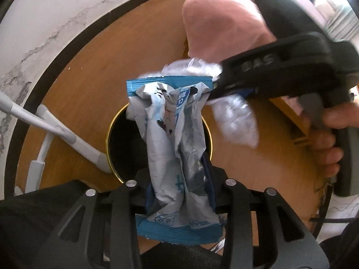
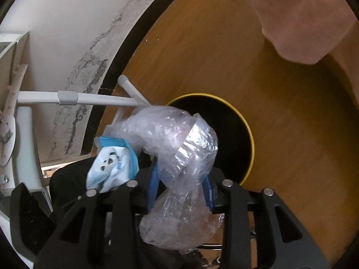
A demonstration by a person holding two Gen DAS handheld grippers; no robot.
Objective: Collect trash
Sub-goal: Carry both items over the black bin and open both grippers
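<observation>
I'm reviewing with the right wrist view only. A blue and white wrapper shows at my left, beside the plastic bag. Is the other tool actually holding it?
Observer: Yes. The left tool has the crumpled wrapper between its pads, and the long end reaches out over the trash bin mouth.
Operator: How does my tool look from outside?
Observer: The right tool comes in from the right, with its tip by the wrapper's top edge. The clear plastic bag hangs from it, just right of the bin's rim.
Operator: What's on its handle?
Observer: A bare hand wraps around it.
</observation>
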